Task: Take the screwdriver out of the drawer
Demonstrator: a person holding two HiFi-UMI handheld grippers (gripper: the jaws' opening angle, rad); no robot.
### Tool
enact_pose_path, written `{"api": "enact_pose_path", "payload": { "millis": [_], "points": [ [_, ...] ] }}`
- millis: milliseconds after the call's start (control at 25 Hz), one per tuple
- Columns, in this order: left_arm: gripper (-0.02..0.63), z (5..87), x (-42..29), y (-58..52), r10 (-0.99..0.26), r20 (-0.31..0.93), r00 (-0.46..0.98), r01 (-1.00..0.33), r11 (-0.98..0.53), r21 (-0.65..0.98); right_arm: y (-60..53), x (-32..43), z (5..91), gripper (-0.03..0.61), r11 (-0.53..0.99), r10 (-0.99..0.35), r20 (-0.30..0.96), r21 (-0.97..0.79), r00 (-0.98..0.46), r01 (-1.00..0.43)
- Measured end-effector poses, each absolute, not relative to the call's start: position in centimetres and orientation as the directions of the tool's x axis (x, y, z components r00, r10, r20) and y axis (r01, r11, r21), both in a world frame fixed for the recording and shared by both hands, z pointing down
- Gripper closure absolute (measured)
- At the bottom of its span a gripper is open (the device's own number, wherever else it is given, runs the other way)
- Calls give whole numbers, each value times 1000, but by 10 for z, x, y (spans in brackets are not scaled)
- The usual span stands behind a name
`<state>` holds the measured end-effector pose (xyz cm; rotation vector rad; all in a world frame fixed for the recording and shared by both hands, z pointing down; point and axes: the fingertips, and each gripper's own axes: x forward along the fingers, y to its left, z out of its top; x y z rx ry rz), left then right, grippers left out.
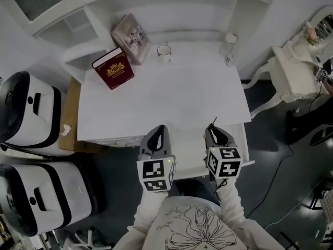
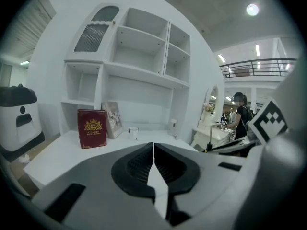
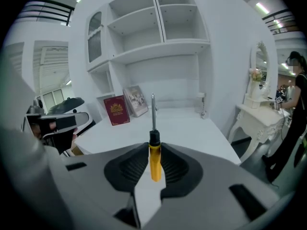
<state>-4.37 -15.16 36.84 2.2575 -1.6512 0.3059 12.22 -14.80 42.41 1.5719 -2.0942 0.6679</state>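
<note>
My right gripper is shut on the screwdriver, with its yellow handle between the pads. Its black collar and metal shaft stick out forward, over the white desk. In the head view only the shaft's dark tip shows beyond the jaws. My left gripper is held beside it to the left, shut with nothing between its jaws. Both are above the desk's front edge. The open drawer juts out under them.
At the back of the desk stand a red book, a picture frame, a small cup and two small items. White shelves rise behind. Two white and black machines stand left, a white dressing table right.
</note>
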Motion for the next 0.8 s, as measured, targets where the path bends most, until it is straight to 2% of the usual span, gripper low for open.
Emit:
{"api": "enact_pose_path", "payload": {
  "millis": [320,800],
  "points": [
    [603,310,-42,-155,-922,247,298,-954,-282,98,-159,119,362,503,257,-838,478,-80,-263,-963],
    [603,266,-52,-148,-953,157,259,-965,-251,72,-158,117,301,503,274,-906,318,-66,-280,-960]
  ]
}}
